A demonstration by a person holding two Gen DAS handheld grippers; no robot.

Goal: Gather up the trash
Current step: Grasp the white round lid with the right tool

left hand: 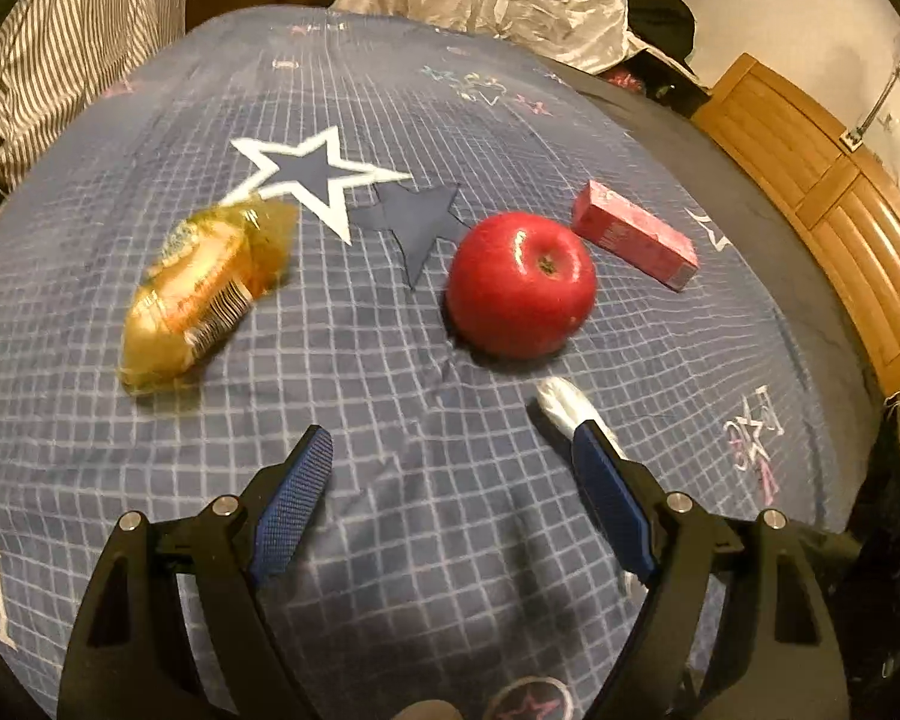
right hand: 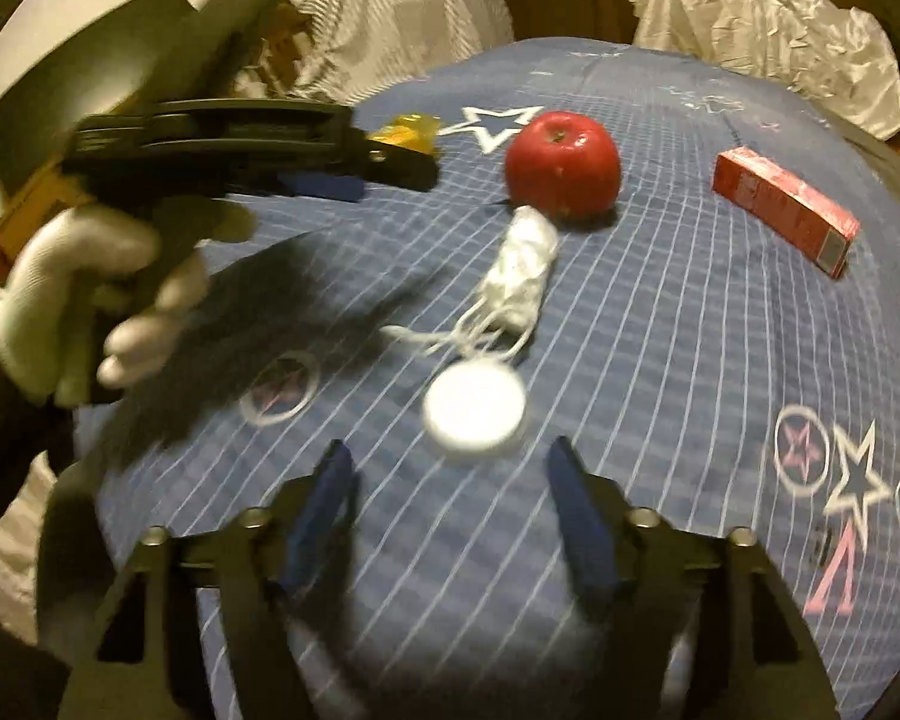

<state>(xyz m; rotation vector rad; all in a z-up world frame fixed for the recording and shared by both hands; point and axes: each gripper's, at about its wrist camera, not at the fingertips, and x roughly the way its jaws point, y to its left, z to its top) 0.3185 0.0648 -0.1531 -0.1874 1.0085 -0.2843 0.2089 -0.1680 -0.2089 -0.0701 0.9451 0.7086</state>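
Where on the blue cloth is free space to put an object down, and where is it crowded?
Bare cloth lies behind the yellow packet and red apple, around the white star. Another free patch lies right of the white lid, below the red box. It is crowded where apple, white wad and lid cluster.

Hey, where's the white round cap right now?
In the right wrist view the white cap lies on the blue bedspread, just ahead of the open right tool, beside the crumpled white wrapper's strings.

Red apple on star-patterned blue cloth
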